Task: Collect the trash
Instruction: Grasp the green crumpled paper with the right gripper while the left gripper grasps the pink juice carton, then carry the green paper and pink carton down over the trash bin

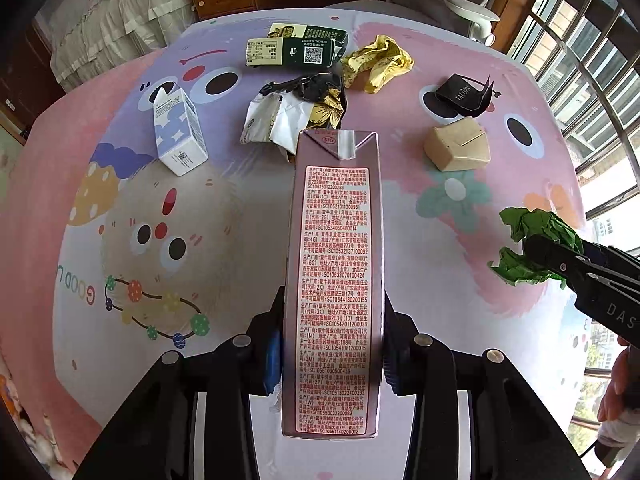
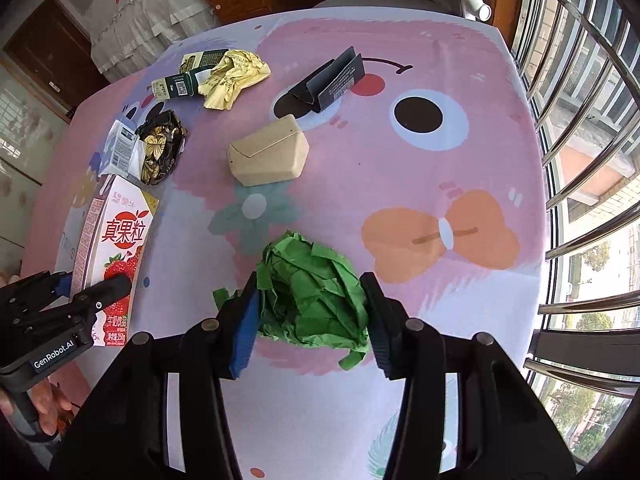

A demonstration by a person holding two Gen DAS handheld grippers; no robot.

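Pink milk carton (image 1: pixel 332 280) clamped in left gripper (image 1: pixel 332 344), pointing 12 o'clock; right gripper (image 2: pixel 310 312) squeezing crumpled green paper (image 2: pixel 312 300)

The tall milk carton (image 1: pixel 332 280) shows "SIG" at its top and columns of red Chinese print with SC codes; its front (image 2: pixel 116 260) reads "真果粒". At two o'clock, the black folded box (image 1: pixel 466 96) says "TAIDA". "GOOD" runs along the tablecloth (image 1: pixel 82 284) at nine o'clock. The left gripper (image 2: pixel 100 292) carries "GenRobot.AI"; the right gripper (image 1: pixel 560 256) shows "DAS".
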